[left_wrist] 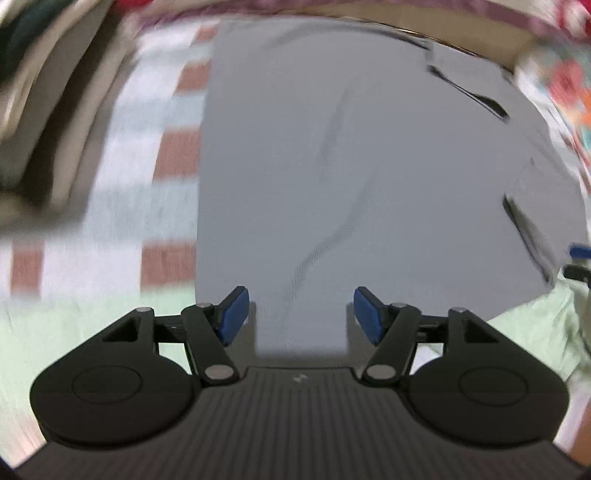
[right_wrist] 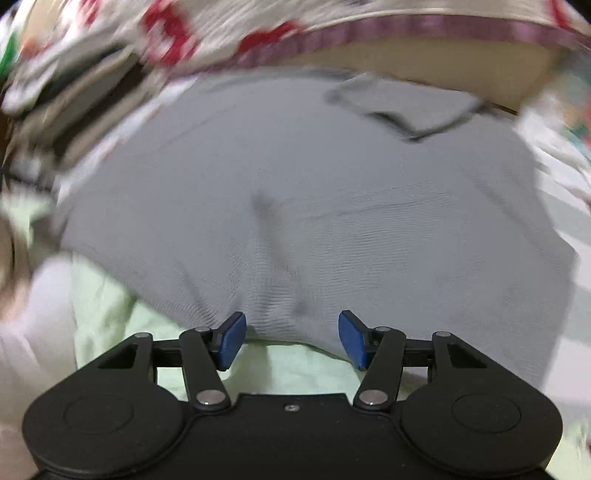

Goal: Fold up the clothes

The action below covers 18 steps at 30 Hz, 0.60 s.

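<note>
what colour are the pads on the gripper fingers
Blue, on black arms. The left gripper's pads show it best in the left wrist view.

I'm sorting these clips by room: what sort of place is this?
Probably a bedroom, with the work done on a bed: a grey garment lies spread on a pale green sheet, beside checked bedding and a floral quilt.

The left tongs (left_wrist: 299, 314) are held pointing steeply downward, their jaws spread apart, with nothing pressed between the blue pads (left_wrist: 233, 314). The right tongs (right_wrist: 291, 338) are likewise angled downward, jaws parted, and nothing is clamped between them.
</note>
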Each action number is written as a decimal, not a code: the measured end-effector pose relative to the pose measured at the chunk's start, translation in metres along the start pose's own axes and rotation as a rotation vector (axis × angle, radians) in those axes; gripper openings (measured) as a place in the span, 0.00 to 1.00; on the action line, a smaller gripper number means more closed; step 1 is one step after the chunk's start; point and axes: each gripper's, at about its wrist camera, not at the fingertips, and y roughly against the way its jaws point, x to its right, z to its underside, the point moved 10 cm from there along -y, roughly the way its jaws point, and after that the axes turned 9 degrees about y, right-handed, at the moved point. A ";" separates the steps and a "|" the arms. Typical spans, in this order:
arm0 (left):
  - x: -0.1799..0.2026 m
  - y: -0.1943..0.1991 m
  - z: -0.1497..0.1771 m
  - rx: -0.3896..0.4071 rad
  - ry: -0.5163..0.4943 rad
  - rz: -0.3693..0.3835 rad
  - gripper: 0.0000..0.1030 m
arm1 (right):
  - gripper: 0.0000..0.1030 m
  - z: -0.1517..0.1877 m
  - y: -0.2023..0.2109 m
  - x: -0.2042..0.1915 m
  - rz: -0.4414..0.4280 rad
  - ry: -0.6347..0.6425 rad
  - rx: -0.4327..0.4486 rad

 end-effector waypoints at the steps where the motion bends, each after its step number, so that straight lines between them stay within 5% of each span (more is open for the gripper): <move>1: -0.002 -0.004 0.008 -0.043 0.109 0.076 0.60 | 0.61 0.002 0.008 0.013 0.021 -0.058 0.023; 4: -0.005 -0.010 0.016 -0.055 0.249 0.140 0.60 | 0.64 0.013 0.032 0.053 0.087 -0.235 0.080; 6: -0.002 -0.011 0.017 -0.031 0.200 0.084 0.60 | 0.64 0.031 0.040 0.076 0.128 -0.346 0.071; 8: 0.004 -0.011 0.022 -0.033 0.189 0.079 0.61 | 0.64 0.046 0.049 0.094 0.110 -0.461 0.080; 12: 0.019 -0.014 0.041 -0.055 0.305 0.211 0.61 | 0.64 0.070 0.055 0.107 0.033 -0.692 0.117; 18: 0.021 -0.017 0.044 0.045 0.267 0.088 0.61 | 0.65 0.081 0.025 0.101 0.008 -0.801 0.083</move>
